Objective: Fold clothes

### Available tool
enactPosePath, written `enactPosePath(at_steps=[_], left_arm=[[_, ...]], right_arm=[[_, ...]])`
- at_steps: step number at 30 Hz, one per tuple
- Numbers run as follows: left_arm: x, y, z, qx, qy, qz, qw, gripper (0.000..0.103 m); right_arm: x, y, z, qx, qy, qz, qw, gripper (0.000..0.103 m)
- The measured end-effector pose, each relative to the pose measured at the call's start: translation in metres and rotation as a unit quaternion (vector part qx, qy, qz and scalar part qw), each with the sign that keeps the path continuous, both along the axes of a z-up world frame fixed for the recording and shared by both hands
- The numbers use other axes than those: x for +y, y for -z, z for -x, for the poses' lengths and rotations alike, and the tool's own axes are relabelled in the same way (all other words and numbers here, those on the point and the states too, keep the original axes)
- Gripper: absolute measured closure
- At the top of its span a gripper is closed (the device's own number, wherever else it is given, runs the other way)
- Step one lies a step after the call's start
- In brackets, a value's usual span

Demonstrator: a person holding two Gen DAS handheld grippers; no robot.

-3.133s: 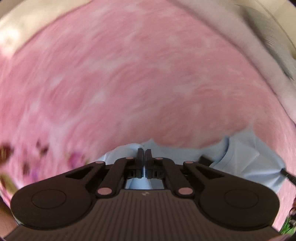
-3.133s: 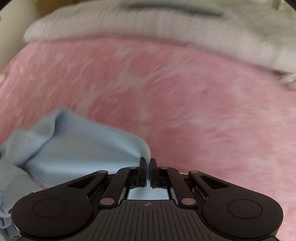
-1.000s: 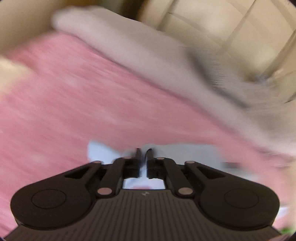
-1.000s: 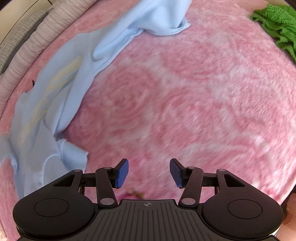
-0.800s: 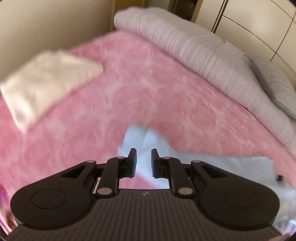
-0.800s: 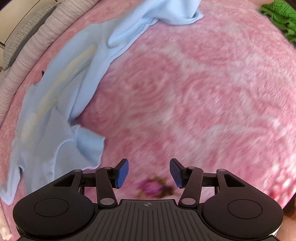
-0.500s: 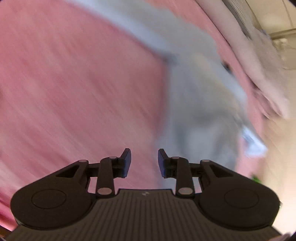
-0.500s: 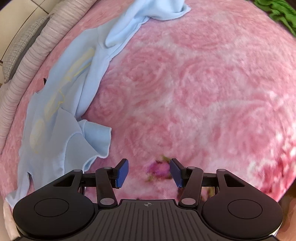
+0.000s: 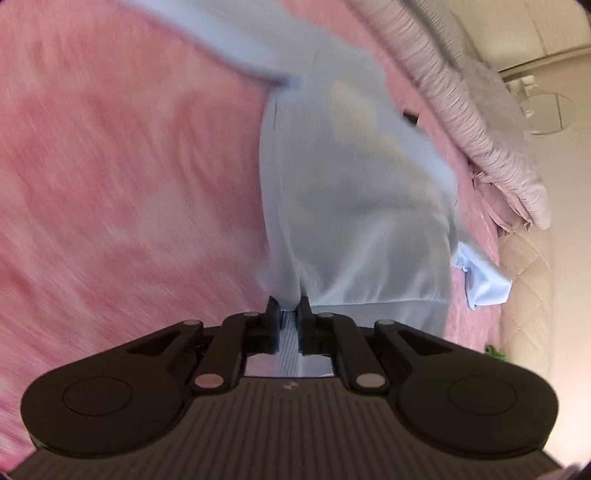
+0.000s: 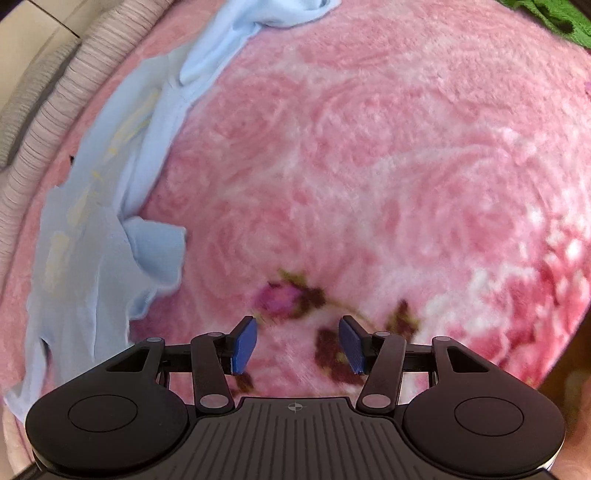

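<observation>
While my left gripper (image 9: pixel 289 309) has just closed on the light blue shirt's (image 9: pixel 351 192) hem on the pink blanket (image 10: pixel 369 147), my right gripper (image 10: pixel 297 330) hangs open and empty — folding, I judge, barely begun.

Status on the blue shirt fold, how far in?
Early. Done: light blue shirt lies stretched out on the pink blanket. In hand: left tool has just closed on the shirt's edge; right tool is open, empty over blanket. Left: every fold; green garment untouched.
</observation>
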State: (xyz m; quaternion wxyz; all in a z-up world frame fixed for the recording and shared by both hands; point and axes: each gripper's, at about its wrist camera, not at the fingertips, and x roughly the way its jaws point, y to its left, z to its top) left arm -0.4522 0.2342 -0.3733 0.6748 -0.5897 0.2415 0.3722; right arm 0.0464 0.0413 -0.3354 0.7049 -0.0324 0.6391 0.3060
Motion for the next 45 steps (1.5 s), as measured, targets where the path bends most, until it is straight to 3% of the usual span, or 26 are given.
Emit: enactPosePath(at_steps=[6, 12, 18, 20, 23, 26, 29, 31, 33, 34, 35, 39, 43, 45], left_arm=[[0.037, -0.018, 0.050, 0.046, 0.010, -0.034, 0.9983, 0.095], [0.050, 0.003, 0.047, 0.058, -0.012, 0.001, 0.9982, 0.092], [0.041, 0.017, 0.046, 0.043, -0.039, 0.023, 0.9980, 0.091], [0.040, 0.016, 0.044, 0.044, -0.037, 0.021, 0.9981, 0.092], [0.042, 0.014, 0.041, 0.048, -0.034, 0.018, 0.9981, 0.093], [0.043, 0.008, 0.043, 0.055, -0.028, 0.012, 0.9980, 0.093], [0.045, 0.006, 0.039, 0.064, -0.024, 0.007, 0.9977, 0.093], [0.045, 0.007, 0.038, 0.066, -0.026, 0.008, 0.9974, 0.093], [0.045, 0.009, 0.038, 0.068, -0.028, 0.009, 0.9973, 0.093], [0.044, 0.009, 0.038, 0.070, -0.027, 0.009, 0.9972, 0.093], [0.044, 0.010, 0.037, 0.072, -0.026, 0.008, 0.9971, 0.093], [0.042, -0.002, 0.034, 0.053, -0.007, -0.001, 0.9986, 0.099], [0.030, -0.027, 0.042, -0.016, 0.009, 0.001, 0.9998, 0.099], [0.020, -0.038, 0.045, -0.049, 0.020, 0.007, 0.9986, 0.098]], right_arm=[[0.022, 0.012, -0.006, 0.041, -0.004, -0.069, 0.997, 0.050], [0.055, 0.031, 0.001, 0.047, -0.013, -0.138, 0.989, 0.050], [0.082, 0.039, 0.006, 0.054, -0.041, -0.194, 0.979, 0.050], [0.090, 0.039, 0.009, 0.073, -0.063, -0.211, 0.973, 0.061], [0.109, 0.028, 0.023, 0.011, -0.120, -0.199, 0.973, 0.064], [0.131, 0.014, 0.039, -0.075, -0.192, -0.191, 0.960, 0.064], [0.140, 0.003, 0.061, -0.145, -0.283, -0.173, 0.932, 0.064], [0.138, -0.001, 0.077, -0.195, -0.348, -0.151, 0.905, 0.064], [0.130, 0.004, 0.087, -0.222, -0.388, -0.140, 0.884, 0.075], [0.127, 0.006, 0.090, -0.230, -0.396, -0.136, 0.879, 0.103], [0.123, 0.009, 0.092, -0.237, -0.403, -0.131, 0.874, 0.102], [0.109, -0.012, 0.084, -0.289, -0.353, -0.145, 0.878, 0.103], [0.051, -0.078, 0.074, -0.351, -0.316, -0.146, 0.869, 0.103], [0.013, -0.108, 0.076, -0.363, -0.321, -0.116, 0.867, 0.103]])
